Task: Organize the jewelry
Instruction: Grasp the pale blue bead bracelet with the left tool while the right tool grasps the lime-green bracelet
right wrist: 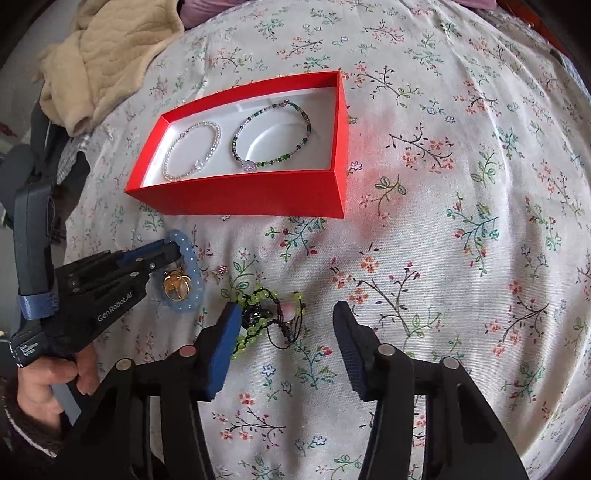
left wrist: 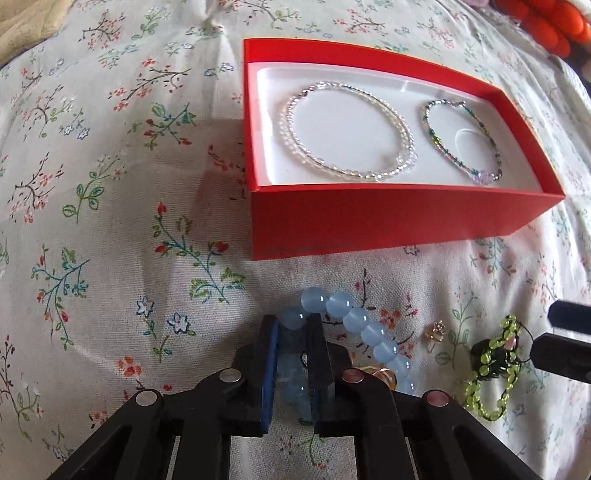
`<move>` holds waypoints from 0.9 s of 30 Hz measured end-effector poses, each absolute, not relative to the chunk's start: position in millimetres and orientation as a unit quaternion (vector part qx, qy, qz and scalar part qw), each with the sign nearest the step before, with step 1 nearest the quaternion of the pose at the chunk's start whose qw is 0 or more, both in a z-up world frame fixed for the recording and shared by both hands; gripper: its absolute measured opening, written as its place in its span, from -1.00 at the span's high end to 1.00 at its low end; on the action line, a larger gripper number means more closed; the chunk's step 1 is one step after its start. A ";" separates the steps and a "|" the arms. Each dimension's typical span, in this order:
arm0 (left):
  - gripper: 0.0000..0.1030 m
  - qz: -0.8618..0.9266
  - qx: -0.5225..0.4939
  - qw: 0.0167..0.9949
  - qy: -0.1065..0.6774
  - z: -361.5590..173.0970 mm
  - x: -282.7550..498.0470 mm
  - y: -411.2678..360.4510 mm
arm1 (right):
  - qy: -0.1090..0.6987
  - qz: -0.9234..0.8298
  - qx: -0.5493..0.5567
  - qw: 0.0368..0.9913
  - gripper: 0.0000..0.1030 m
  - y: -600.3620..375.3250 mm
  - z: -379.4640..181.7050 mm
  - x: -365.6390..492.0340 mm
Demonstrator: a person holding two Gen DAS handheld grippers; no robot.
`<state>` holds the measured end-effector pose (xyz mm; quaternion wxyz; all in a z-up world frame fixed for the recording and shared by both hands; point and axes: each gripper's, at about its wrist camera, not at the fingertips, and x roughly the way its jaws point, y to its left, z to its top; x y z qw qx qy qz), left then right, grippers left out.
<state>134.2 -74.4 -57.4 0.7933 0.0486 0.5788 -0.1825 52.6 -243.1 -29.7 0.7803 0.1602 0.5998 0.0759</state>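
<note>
A red box (left wrist: 388, 218) (right wrist: 236, 201) with a white lining holds a clear bead bracelet (left wrist: 347, 133) (right wrist: 192, 151) and a green multicolour bead bracelet (left wrist: 461, 140) (right wrist: 271, 136). My left gripper (left wrist: 293, 325) (right wrist: 171, 247) is shut on a light blue bead bracelet (left wrist: 369, 332) (right wrist: 192, 273) lying on the floral cloth in front of the box. My right gripper (right wrist: 284, 314) is open, just above a lime green bead bracelet with black cord (right wrist: 266, 314) (left wrist: 495, 362). A gold pendant (right wrist: 176, 284) lies inside the blue loop.
A small gold charm (left wrist: 435, 332) (right wrist: 221, 271) lies on the cloth between the two bracelets. A beige blanket (right wrist: 103, 55) is bunched at the far left. Orange beads (left wrist: 546, 22) sit beyond the box. The floral cloth (right wrist: 443, 221) stretches to the right.
</note>
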 end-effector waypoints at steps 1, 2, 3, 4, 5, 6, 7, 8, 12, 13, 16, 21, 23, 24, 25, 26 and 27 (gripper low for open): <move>0.83 -0.183 0.042 0.793 0.580 -56.2 133.9 -69.8 | 0.600 0.076 0.161 0.780 0.06 -242.2 -30.4 53.3; 0.83 -0.182 0.036 0.792 0.582 -55.3 134.6 -67.8 | 0.600 0.076 0.157 0.781 0.10 -240.5 -31.1 53.8; 0.83 -0.182 0.032 0.791 0.583 -55.4 133.8 -66.4 | 0.600 0.076 0.152 0.782 0.18 -238.9 -31.7 54.5; 0.83 -0.182 0.027 0.791 0.584 -54.6 134.6 -64.7 | 0.599 0.079 0.148 0.783 0.24 -237.1 -32.3 55.2; 0.83 -0.182 0.023 0.790 0.585 -53.7 133.4 -60.8 | 0.599 0.081 0.146 0.783 0.27 -235.0 -32.9 56.5; 0.83 -0.181 0.021 0.790 0.585 -52.9 131.4 -57.6 | 0.599 0.083 0.142 0.784 0.36 -233.0 -33.8 58.1; 0.83 -0.181 0.017 0.790 0.586 -51.2 129.9 -52.0 | 0.598 0.085 0.138 0.785 0.48 -231.6 -35.2 59.3; 0.83 -0.180 0.013 0.790 0.586 -49.4 128.4 -48.4 | 0.598 0.085 0.132 0.786 0.56 -229.0 -36.0 60.9; 0.83 -0.184 -0.002 0.791 0.583 -40.8 124.0 -36.2 | 0.601 0.095 0.122 0.785 0.81 -220.6 -41.6 66.9; 0.83 -0.184 -0.004 0.793 0.581 -38.3 123.3 -33.6 | 0.602 0.099 0.120 0.783 0.91 -218.8 -42.2 67.1; 0.83 -0.191 -0.016 0.795 0.576 -29.5 118.7 -27.7 | 0.595 0.111 0.120 0.787 1.00 -215.1 -35.9 65.0; 0.83 -0.214 -0.029 0.801 0.558 -6.6 106.1 -20.6 | 0.571 0.128 0.123 0.801 1.00 -212.7 -14.3 57.2; 0.83 -0.221 -0.029 0.804 0.551 2.1 99.0 -19.8 | 0.564 0.133 0.131 0.804 1.00 -213.5 -7.3 52.9; 0.83 -0.223 -0.029 0.806 0.547 6.3 94.6 -17.1 | 0.563 0.136 0.141 0.803 1.00 -216.0 -5.5 51.2; 0.83 -0.223 -0.031 0.808 0.545 10.3 90.1 -14.5 | 0.564 0.139 0.154 0.799 0.95 -219.1 -5.2 49.4; 0.83 -0.221 -0.034 0.809 0.544 12.9 86.8 -11.4 | 0.570 0.140 0.165 0.793 0.94 -222.0 -6.7 48.0; 0.83 -0.219 -0.037 0.809 0.544 14.1 84.3 -8.7 | 0.577 0.141 0.170 0.786 0.94 -224.4 -9.0 46.5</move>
